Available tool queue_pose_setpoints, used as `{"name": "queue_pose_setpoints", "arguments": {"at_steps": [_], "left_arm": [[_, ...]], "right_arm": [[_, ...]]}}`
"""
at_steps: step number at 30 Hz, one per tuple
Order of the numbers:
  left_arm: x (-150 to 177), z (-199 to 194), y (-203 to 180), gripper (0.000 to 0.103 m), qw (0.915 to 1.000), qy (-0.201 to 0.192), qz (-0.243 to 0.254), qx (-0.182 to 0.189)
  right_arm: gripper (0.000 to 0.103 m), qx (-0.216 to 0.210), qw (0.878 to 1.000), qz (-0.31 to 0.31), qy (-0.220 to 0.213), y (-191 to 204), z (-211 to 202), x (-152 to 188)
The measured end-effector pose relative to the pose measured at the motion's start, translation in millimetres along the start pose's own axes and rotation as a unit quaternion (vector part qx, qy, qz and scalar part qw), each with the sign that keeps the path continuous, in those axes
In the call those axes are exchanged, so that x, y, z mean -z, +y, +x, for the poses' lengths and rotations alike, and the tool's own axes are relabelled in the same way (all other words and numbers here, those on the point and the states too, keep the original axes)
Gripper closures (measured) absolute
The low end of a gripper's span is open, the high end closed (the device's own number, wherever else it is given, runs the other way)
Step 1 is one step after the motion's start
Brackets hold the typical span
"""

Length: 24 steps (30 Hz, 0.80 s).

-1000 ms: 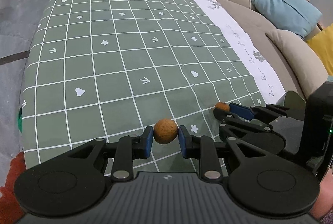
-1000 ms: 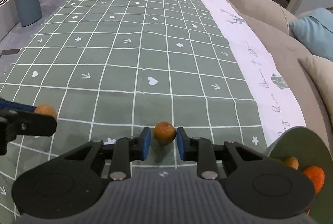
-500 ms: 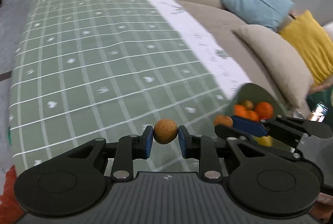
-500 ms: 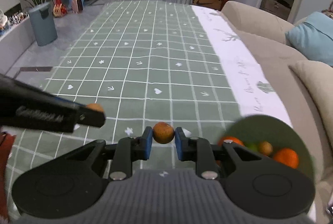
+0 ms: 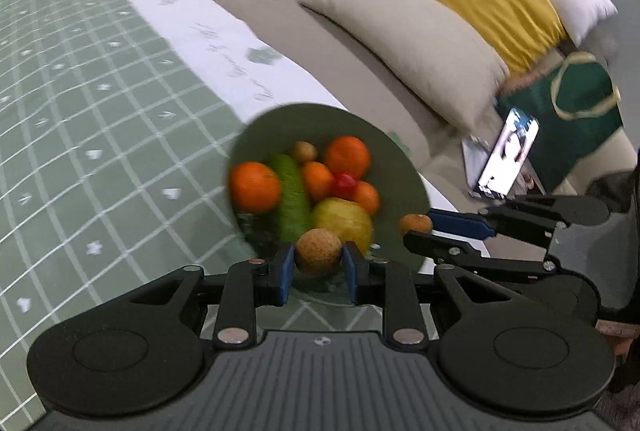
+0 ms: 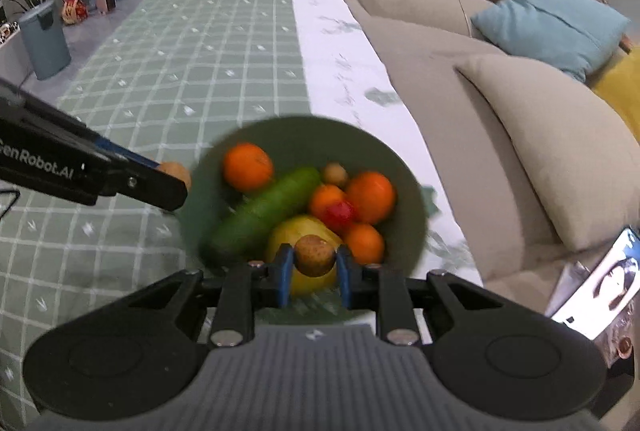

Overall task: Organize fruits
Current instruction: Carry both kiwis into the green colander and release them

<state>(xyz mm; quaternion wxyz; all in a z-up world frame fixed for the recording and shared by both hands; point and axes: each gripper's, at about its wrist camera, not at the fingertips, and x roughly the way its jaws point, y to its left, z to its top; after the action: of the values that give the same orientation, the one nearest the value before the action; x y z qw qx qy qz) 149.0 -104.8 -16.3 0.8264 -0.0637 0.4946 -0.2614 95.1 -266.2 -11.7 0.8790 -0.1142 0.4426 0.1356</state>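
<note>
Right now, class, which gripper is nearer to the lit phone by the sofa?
Right. In the left wrist view, the right gripper lies between the left gripper and the phone; the left gripper sits further left, over the bowl's near rim.

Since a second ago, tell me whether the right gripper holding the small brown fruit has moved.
Yes. The right gripper with its small brown fruit went from over the checked green cloth to above the green bowl.

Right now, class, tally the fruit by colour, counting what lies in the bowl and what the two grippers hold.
Orange: 4
Green: 1
Yellow: 1
Red: 1
Brown: 3, one in the bowl, one in the left gripper, one in the right gripper
Total: 10
</note>
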Motion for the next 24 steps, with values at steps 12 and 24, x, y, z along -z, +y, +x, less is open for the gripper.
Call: {"name": "queue_pose_setpoints", "arguments": {"at_steps": [12, 24], "left_arm": [[-17.2, 47.8, -34.2, 0.074, 0.9943, 0.101, 0.035, -0.008], [-17.1, 67.1, -40.0, 0.074, 0.9906, 0.128, 0.047, -0.012]], "right_arm": [[0.084, -0.058, 0.997, -0.025, 0.052, -27.9, 37.9, -6.0], [0.084, -0.06, 0.988, -0.112, 0.092, -24.0, 57.8, -9.9]]}}
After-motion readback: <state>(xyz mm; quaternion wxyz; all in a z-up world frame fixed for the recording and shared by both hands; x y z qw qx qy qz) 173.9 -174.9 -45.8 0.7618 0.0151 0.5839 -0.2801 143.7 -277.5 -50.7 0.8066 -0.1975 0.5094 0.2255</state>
